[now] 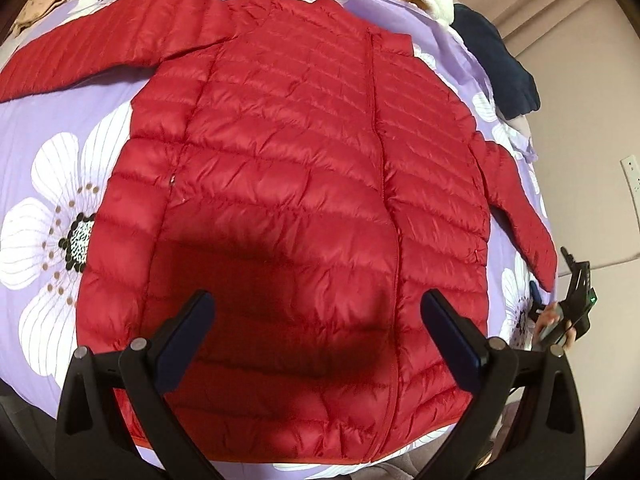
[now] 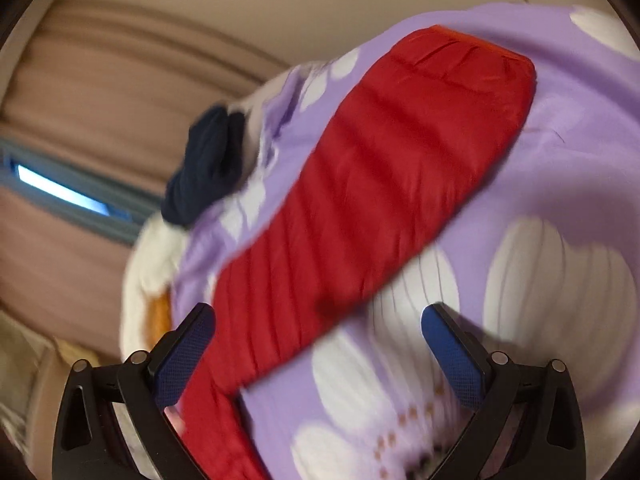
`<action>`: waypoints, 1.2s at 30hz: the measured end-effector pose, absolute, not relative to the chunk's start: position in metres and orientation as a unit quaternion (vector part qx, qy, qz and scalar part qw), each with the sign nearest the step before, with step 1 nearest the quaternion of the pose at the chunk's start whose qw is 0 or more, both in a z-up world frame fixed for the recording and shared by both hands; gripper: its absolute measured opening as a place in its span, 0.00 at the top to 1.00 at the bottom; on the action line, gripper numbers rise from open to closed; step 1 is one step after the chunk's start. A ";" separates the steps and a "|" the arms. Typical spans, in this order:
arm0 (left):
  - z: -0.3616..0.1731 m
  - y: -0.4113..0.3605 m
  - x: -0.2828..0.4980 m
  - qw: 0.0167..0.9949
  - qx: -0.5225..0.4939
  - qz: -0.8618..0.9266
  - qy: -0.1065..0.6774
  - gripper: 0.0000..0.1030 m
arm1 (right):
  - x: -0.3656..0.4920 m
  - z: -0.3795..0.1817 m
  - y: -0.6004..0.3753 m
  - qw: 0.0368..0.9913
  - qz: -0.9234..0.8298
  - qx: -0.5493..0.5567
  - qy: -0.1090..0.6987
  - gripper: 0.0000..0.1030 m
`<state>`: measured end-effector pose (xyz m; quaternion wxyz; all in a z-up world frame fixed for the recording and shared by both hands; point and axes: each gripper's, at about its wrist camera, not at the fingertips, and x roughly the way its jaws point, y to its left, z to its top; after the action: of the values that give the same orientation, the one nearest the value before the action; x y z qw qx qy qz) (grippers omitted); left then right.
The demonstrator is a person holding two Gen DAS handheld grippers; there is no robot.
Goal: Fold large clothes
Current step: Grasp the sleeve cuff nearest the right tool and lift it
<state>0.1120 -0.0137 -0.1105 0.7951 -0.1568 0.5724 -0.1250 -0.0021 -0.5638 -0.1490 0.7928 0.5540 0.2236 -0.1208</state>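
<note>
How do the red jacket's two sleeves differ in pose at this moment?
The left sleeve stretches out sideways and away from the jacket's body, leaving a wide gap of purple bedsheet. The right sleeve angles down, much closer to the body. The right gripper hovers open over the right sleeve; nothing is near the left sleeve. Both lie flat and unfolded.

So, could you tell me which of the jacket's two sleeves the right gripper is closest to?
The sleeve angled down along the jacket's right-hand edge in the left wrist view; the right gripper hovers open beside it. The other sleeve stretches away up-left.
</note>
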 end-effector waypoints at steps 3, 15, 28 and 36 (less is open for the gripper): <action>-0.110 -0.022 0.117 0.796 -0.144 -0.126 0.574 0.00 | -0.001 -0.150 -0.579 0.778 -0.125 0.590 0.174 0.00; -0.111 -0.036 0.117 0.801 -0.116 -0.131 0.573 0.00 | -0.001 -0.171 -0.611 0.739 -0.190 0.624 0.170 0.77; -0.103 0.003 0.108 0.813 -0.154 -0.100 0.553 0.00 | 0.014 -0.066 -0.559 0.870 -0.188 0.394 0.228 0.86; -0.088 0.035 0.119 0.823 -0.205 -0.083 0.524 0.01 | 0.059 0.011 -0.469 0.935 -0.101 0.254 0.225 0.86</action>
<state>0.1188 0.0355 -0.0876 0.8227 -0.2048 0.5237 -0.0835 0.0594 -0.4693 0.0112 0.9351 0.2544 0.2251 -0.1011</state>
